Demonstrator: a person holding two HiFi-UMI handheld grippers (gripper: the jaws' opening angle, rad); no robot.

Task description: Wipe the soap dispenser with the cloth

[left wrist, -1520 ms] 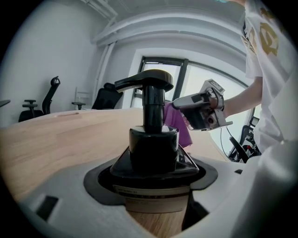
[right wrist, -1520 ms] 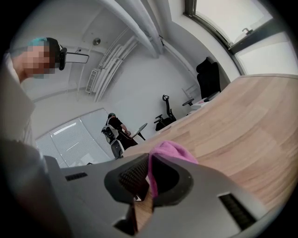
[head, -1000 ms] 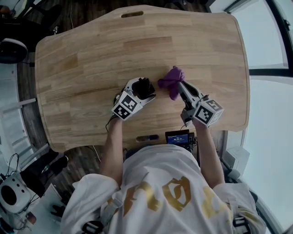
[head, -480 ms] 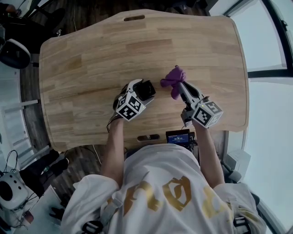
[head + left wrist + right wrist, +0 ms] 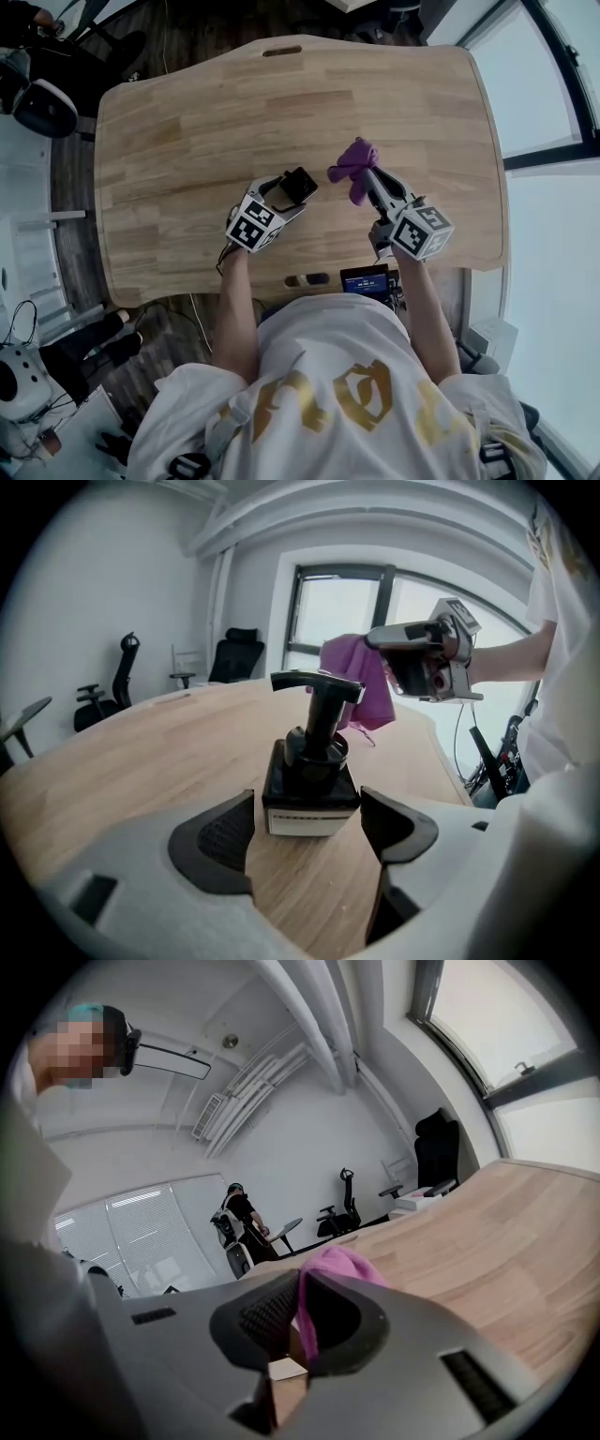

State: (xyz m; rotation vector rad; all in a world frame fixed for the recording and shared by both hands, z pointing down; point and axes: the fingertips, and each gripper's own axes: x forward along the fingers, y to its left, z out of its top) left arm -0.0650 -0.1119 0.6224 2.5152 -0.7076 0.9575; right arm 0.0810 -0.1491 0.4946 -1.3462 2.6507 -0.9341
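Ideally, left tool (image 5: 305, 841), released around the soap dispenser (image 5: 311, 789), braces it; right tool (image 5: 298, 1321), clenching the cloth (image 5: 337, 1262), wipes mid-frame.

The bare left forearm (image 5: 234, 305) and right forearm (image 5: 428, 305) reach forward. The white left hand-held gripper (image 5: 305, 829) holds its jaws apart; the white right hand-held gripper (image 5: 298, 1321) pinches a purple cloth (image 5: 352, 165).

The left gripper (image 5: 287, 195) draws back toward the lower left, leaving the soap dispenser (image 5: 300, 185) more exposed at its tips.
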